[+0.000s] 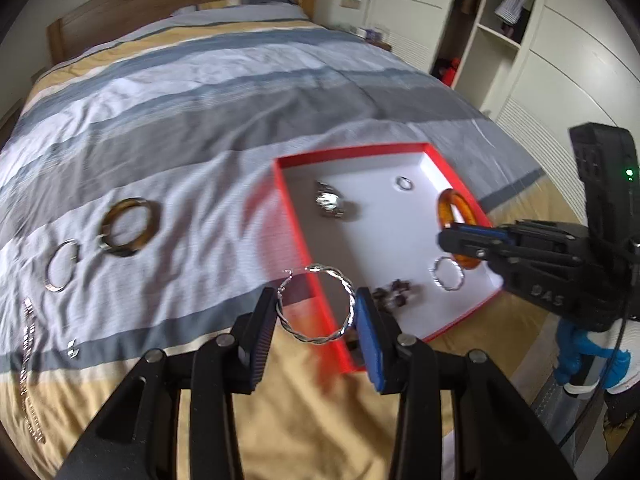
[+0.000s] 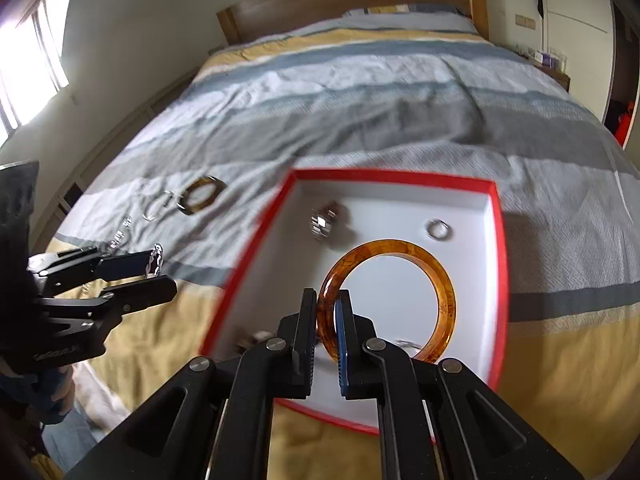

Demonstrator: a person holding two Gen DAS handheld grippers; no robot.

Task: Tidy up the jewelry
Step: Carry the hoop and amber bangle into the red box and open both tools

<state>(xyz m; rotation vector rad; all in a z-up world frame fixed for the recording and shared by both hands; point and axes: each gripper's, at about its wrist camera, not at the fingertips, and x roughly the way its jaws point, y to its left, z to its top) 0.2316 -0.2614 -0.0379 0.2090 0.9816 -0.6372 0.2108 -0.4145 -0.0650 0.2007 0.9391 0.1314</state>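
A red box with a white inside [image 1: 400,320] [image 2: 472,216] lies on the bed. My left gripper [image 1: 316,312] is shut on a twisted silver bangle [image 1: 320,340], held over the box's left rim; it shows in the right wrist view [image 2: 154,268]. My right gripper [image 2: 328,300] is shut on an amber bangle [image 2: 444,288], held over the inside of the box; it also shows in the left wrist view [image 1: 450,210]. In the box lie a silver chunky piece [image 1: 330,202], a small ring [image 1: 404,183], a silver bangle [image 1: 447,278] and dark beads [image 1: 394,290].
On the striped bedspread [image 1: 200,120] left of the box lie a brown tortoiseshell bangle [image 1: 128,232], a thin silver hoop [image 1: 60,266], a chain [image 1: 28,344] and a small clip [image 1: 72,348]. A wardrobe [image 1: 520,40] stands to the right of the bed.
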